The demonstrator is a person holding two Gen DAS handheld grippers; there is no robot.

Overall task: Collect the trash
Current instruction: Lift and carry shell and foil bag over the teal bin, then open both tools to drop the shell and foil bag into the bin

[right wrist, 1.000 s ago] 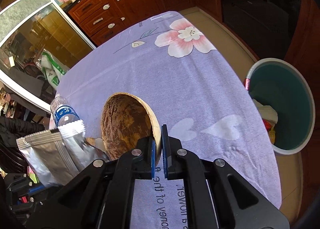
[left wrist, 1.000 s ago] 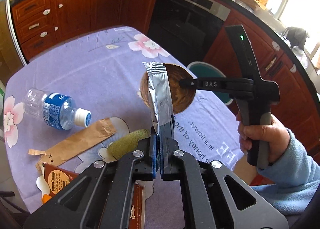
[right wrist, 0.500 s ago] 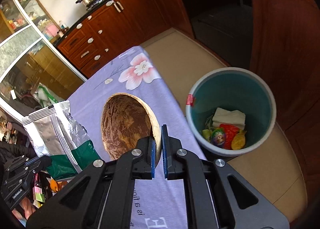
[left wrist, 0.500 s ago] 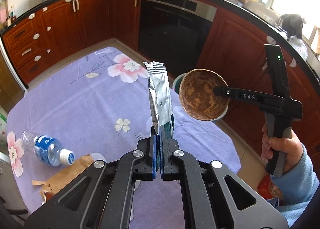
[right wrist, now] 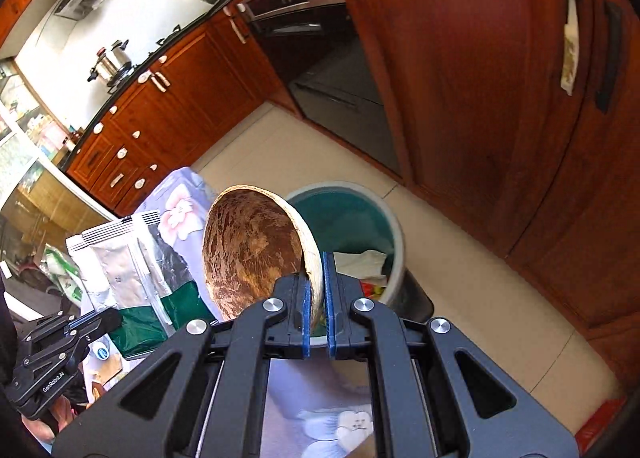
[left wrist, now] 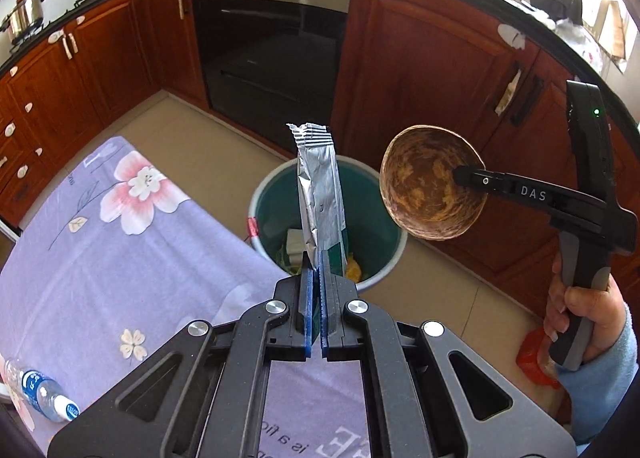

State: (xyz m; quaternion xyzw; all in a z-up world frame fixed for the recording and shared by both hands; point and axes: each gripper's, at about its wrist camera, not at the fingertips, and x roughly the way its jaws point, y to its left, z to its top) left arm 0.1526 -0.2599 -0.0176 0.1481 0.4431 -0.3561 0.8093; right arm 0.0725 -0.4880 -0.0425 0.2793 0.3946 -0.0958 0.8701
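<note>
My left gripper (left wrist: 315,278) is shut on the lower edge of a silver and green foil pouch (left wrist: 318,194), which stands upright over the mouth of a teal bin (left wrist: 266,194) on the floor beside the table. My right gripper (right wrist: 316,290) is shut on the rim of a brown coconut shell half (right wrist: 252,254), held just above the bin's (right wrist: 384,214) near rim. In the left wrist view the coconut shell (left wrist: 428,186) hangs to the right of the pouch, above the bin's right rim. The pouch (right wrist: 132,262) also shows at the left of the right wrist view.
The bin holds white paper and coloured wrappers (right wrist: 362,262). A lilac flowered tablecloth (left wrist: 120,250) covers the table at left, with a water bottle (left wrist: 44,394) lying at its near left. Dark oven (left wrist: 272,50) and red-brown cabinets (right wrist: 460,98) stand behind. A red object (left wrist: 534,358) lies on the floor.
Both grippers have swung from over the table out to the bin, carrying the pouch and the coconut shell. The bin now lies directly below them; both grips stay closed.
</note>
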